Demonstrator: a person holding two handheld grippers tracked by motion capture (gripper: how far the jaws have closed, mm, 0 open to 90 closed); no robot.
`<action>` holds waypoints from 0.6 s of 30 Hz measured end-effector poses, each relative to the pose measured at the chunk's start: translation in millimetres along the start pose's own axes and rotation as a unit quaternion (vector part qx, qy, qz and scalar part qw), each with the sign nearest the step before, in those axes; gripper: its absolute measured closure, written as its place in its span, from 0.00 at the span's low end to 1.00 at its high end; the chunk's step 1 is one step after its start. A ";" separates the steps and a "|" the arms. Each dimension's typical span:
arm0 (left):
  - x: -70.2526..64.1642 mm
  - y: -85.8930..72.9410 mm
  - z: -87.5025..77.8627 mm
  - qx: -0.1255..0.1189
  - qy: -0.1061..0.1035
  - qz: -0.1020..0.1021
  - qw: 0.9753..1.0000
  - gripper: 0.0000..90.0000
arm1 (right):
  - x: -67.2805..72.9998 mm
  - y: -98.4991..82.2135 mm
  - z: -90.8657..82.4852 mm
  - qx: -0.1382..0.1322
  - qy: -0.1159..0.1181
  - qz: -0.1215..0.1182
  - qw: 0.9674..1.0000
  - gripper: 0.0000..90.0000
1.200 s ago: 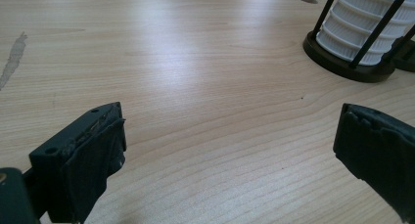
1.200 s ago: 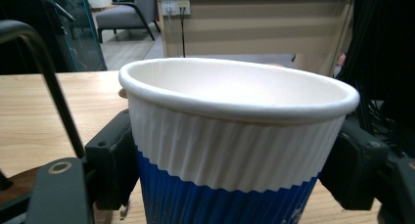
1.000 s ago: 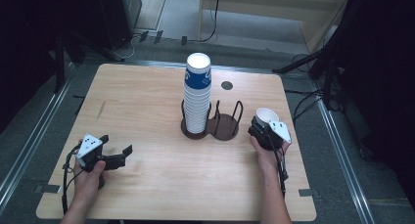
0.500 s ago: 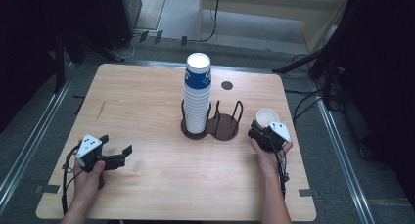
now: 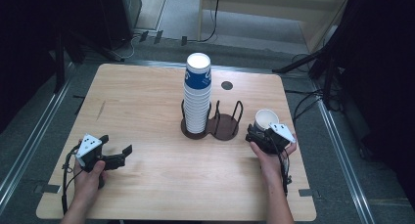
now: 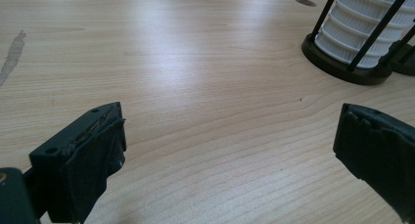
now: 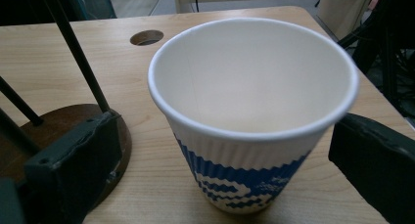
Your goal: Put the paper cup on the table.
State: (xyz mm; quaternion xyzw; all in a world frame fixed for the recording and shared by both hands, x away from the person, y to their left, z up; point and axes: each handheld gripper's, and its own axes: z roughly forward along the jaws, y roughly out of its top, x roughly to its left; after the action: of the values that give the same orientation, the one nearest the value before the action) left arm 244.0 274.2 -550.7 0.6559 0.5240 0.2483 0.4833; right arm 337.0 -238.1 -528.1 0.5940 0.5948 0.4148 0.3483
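Observation:
A white paper cup [image 7: 254, 87] with a blue pattern stands upright on the table [image 5: 147, 101] at the right, also seen in the high view [image 5: 266, 118]. My right gripper [image 7: 225, 150] is open around it. Its jaws have just been opening, and a gap shows between each pad and the cup wall. From above, this gripper [image 5: 263, 131] sits just behind the cup. My left gripper [image 5: 117, 145] rests near the front left, open with nothing between its jaws [image 6: 227, 136]. A tall stack of cups [image 5: 197, 94] stands in the holder's left ring.
The dark double holder [image 5: 225, 128] with wire posts stands mid-table, its right ring empty next to the cup; its base [image 7: 73, 121] lies beside my right gripper's left jaw. A round hole [image 5: 226, 85] is in the tabletop behind it. Bare wood stretches ahead of the left gripper.

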 end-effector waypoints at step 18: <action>0.5 -0.1 -0.1 -0.001 -0.001 -0.004 1.000 0.00 | -5.0 5.2 -46.6 -0.028 0.020 0.002 0.999 0.00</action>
State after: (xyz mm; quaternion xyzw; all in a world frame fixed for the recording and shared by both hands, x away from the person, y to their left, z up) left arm 244.0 274.7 -550.8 0.6533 0.5258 0.2465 0.4858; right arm 297.2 -247.1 -504.4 0.5764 0.5888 0.4440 0.3521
